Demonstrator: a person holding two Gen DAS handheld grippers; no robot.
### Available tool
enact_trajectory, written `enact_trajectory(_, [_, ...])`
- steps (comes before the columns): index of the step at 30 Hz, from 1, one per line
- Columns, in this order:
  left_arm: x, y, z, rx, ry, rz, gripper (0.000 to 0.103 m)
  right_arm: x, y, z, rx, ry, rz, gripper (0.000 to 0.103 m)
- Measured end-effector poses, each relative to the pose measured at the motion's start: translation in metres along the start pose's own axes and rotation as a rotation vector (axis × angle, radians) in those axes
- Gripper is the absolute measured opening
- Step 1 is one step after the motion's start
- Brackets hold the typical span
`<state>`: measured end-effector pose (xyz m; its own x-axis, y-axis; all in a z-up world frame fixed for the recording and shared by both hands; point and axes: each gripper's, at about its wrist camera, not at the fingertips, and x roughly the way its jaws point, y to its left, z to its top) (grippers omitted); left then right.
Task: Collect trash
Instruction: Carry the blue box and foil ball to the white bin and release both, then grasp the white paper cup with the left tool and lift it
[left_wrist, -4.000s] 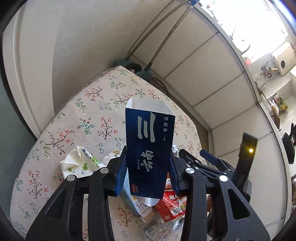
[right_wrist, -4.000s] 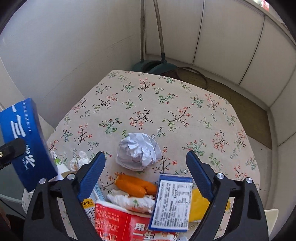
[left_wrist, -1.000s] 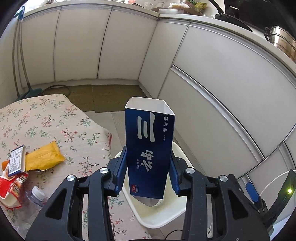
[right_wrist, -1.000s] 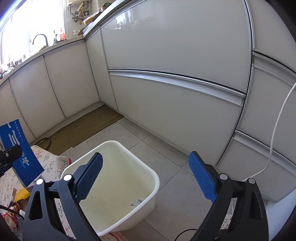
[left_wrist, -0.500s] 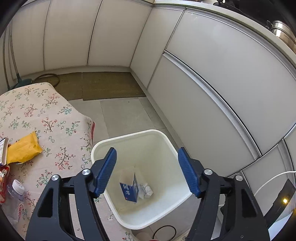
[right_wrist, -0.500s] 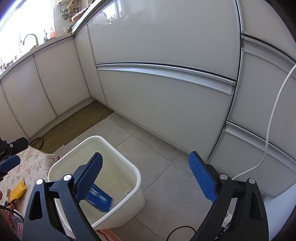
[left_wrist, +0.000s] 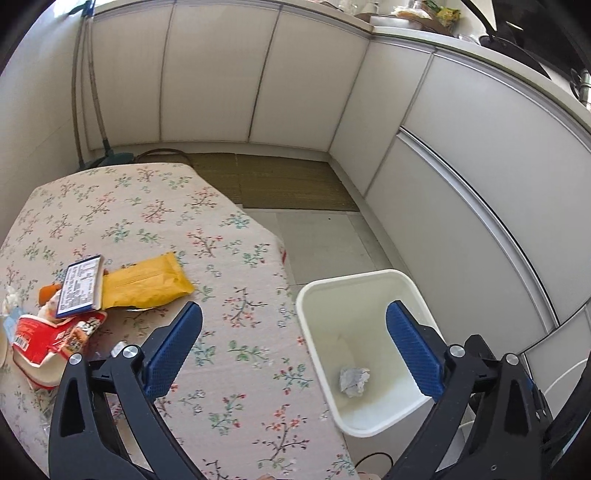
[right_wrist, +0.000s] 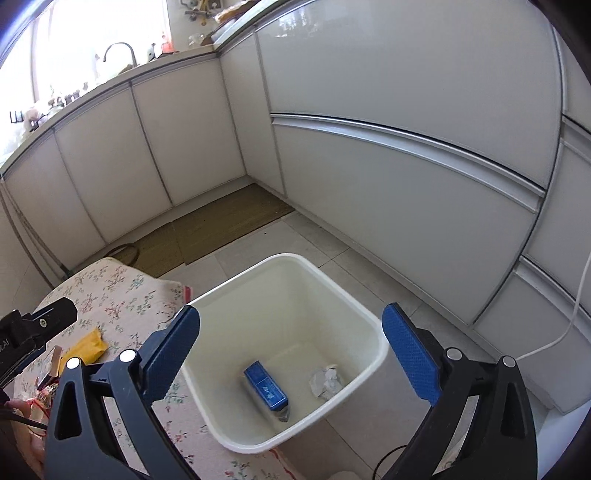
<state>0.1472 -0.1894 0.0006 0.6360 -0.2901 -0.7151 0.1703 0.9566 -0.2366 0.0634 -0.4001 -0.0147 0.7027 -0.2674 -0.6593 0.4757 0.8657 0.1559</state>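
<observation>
My left gripper (left_wrist: 293, 310) hangs over the table edge beside the white bin (left_wrist: 354, 277), its jaws opening wide with nothing between them. The blue carton (right_wrist: 266, 387) lies on the floor of the bin (right_wrist: 284, 256) next to a crumpled paper ball (right_wrist: 325, 380). My right gripper (right_wrist: 291, 314) is above the bin, jaws still opening and empty. On the floral table (left_wrist: 147, 206) lie a yellow packet (left_wrist: 147, 280), a small box with a white label (left_wrist: 79, 288) and a red wrapper (left_wrist: 48, 336).
White cabinet fronts (left_wrist: 461, 177) wrap around the back and right. A woven mat (left_wrist: 280, 181) lies on the tiled floor. Broom handles (left_wrist: 88, 92) lean in the far left corner. A white cable (right_wrist: 569, 321) runs down the right cabinets.
My left jaws opened and let go of the blue carton, which dropped into the bin. Both views then swung left, bringing more of the table into sight.
</observation>
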Motion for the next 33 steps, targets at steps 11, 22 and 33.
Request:
enact_trajectory(11, [-0.031, 0.101, -0.006, -0.144, 0.013, 0.131, 0.096, -0.004, 0.105, -0.022, -0.135, 0.080, 0.125, 0.096])
enact_trajectory(22, [-0.070, 0.188, -0.017, -0.247, 0.001, 0.233, 0.096, -0.032, 0.197, -0.050, -0.281, 0.022, 0.217, 0.096])
enact_trajectory(33, [-0.098, 0.274, -0.032, -0.388, 0.010, 0.332, 0.096, -0.054, 0.279, -0.074, -0.423, -0.004, 0.282, 0.096])
